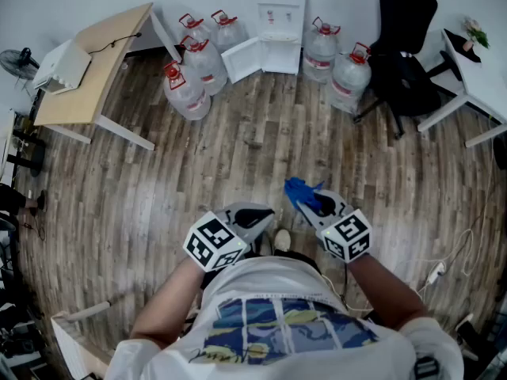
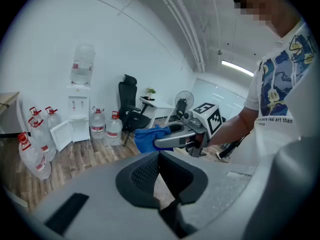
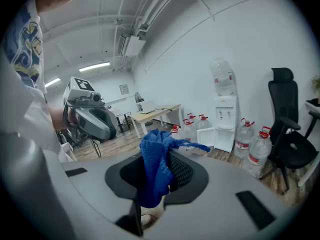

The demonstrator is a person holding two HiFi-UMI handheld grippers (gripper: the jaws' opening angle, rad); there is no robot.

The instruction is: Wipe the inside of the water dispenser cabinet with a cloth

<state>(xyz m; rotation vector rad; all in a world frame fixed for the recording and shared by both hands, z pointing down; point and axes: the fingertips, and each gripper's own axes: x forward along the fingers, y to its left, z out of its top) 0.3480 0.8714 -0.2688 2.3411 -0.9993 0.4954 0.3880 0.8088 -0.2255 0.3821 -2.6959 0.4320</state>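
Nearest me: my right gripper [image 1: 310, 199], fingers pinched on a blue knitted cloth [image 3: 153, 173]. The cloth is caught mid-bunch, one tuft sticking up above the fingers, the rest drooping below them. My left gripper [image 2: 159, 156] is just beside it at waist height, fingers closed together with nothing between them. I'm standing on the grey wood-plank floor [image 1: 238, 153], well apart from the target.

Cloth handling, my read: light, soft, limp, no stiffness, so it won't push into corners unless the fingers back it. Texture looks grippy, so slipping out seems unlikely. The present hold on a thick fold looks secure. For wiping I'd want a fair wad sticking out past the fingertips, so that fabric and not plastic meets the cabinet walls. The loose tail could snag on the door edge.

Far side, by the wall: white floor-standing water dispenser [image 1: 279, 18], its white lower cabinet door [image 1: 241, 58] swung open to the left. The inside is too small from here to judge for dirt. Clear water jugs with red caps [image 1: 188, 91] are clustered on both sides of it, so approach room looks tight. A black office chair [image 1: 402, 62] sits to the right of the jugs. Wiping not started; walk-up comes first.
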